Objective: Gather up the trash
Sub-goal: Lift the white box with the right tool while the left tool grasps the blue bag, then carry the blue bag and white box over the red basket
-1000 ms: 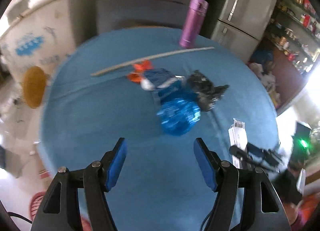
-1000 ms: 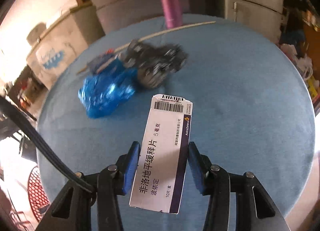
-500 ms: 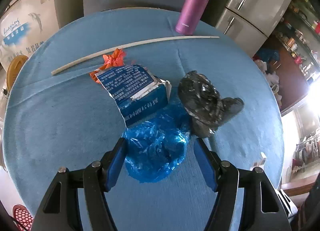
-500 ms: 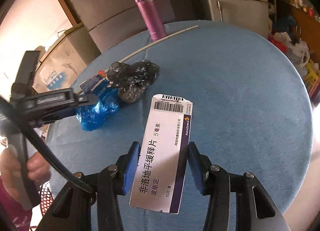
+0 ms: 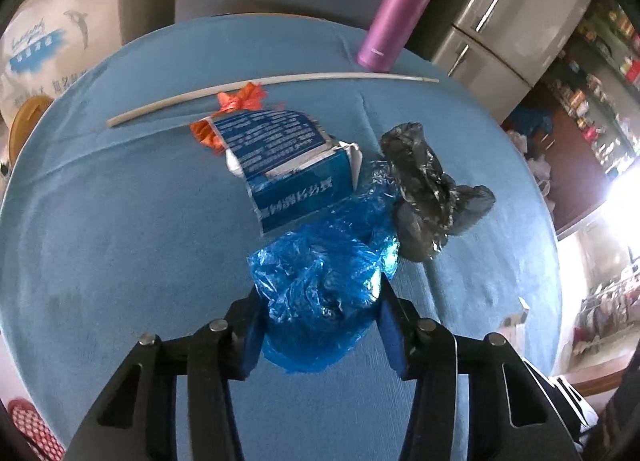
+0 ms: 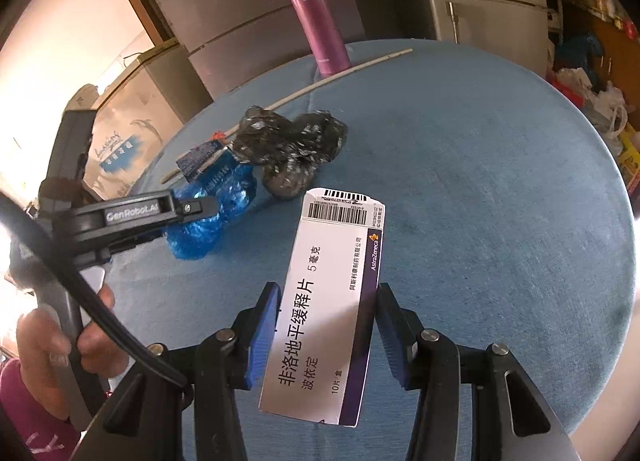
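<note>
bag (image 5: 320,301) before carton (image 5: 288,169) | stick (image 5: 272,91) behind | bottle (image 5: 400,13) behind stick

Both grippers are built from matte black plastic links, pinned with round silver screw heads. On the left gripper (image 5: 320,325) the fingers (image 5: 252,335) are faced with flat blue pads; the same blue pads are seen on the right gripper (image 6: 326,335). White lettering reading "GenRobot.AI" is printed on the side of the left gripper, and a thick black cable (image 6: 92,301) is run past its handle. The left hand (image 6: 68,337) is bare-skinned, and a magenta garment with pale lettering is worn below it.
</note>
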A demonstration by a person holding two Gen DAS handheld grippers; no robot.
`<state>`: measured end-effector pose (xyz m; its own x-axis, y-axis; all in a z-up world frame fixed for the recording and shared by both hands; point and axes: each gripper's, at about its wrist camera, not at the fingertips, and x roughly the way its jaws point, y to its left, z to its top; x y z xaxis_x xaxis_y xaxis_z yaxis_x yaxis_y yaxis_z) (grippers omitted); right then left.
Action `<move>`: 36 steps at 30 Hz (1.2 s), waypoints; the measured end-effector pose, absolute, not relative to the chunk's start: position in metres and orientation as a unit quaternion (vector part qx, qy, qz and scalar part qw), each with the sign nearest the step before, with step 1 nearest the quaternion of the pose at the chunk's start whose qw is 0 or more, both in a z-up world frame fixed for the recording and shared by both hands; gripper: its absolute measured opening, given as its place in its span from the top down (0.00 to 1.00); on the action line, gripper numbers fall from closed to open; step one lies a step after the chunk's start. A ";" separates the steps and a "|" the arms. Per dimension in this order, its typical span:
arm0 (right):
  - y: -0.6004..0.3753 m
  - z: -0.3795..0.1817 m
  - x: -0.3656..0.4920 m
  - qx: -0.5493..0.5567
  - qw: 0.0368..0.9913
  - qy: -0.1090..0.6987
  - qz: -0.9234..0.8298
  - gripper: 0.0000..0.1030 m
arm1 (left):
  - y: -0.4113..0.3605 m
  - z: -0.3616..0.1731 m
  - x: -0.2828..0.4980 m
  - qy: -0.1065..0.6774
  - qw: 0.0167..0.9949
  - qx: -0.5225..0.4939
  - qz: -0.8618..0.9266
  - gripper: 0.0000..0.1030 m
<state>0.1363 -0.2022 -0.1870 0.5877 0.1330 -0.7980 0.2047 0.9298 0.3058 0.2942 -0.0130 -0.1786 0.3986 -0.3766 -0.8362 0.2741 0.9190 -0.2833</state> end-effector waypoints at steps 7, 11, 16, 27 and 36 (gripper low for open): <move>-0.180 -0.177 0.138 0.170 0.880 0.444 0.005 0.51 | 0.025 -0.144 0.248 0.485 0.855 -0.073 -0.166 0.50; -0.164 -0.173 0.138 0.162 0.881 0.444 0.024 0.51 | 0.055 -0.118 0.213 0.461 0.869 -0.089 -0.155 0.50; -0.142 -0.165 0.134 0.147 0.885 0.440 0.051 0.51 | 0.092 -0.101 0.180 0.447 0.878 -0.106 -0.135 0.50; -0.093 -0.152 0.127 0.117 0.886 0.433 0.120 0.51 | 0.176 -0.101 0.117 0.446 0.888 -0.103 -0.047 0.50; -0.036 -0.149 0.128 0.084 0.868 0.447 0.198 0.51 | 0.236 -0.123 0.090 0.463 0.880 -0.097 0.040 0.50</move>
<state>0.1285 -0.0360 -0.1492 0.5216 0.4191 -0.7431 -0.2682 0.9074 0.3235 0.0899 0.2358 -0.1226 0.5673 -0.0193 -0.8233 -0.1610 0.9778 -0.1338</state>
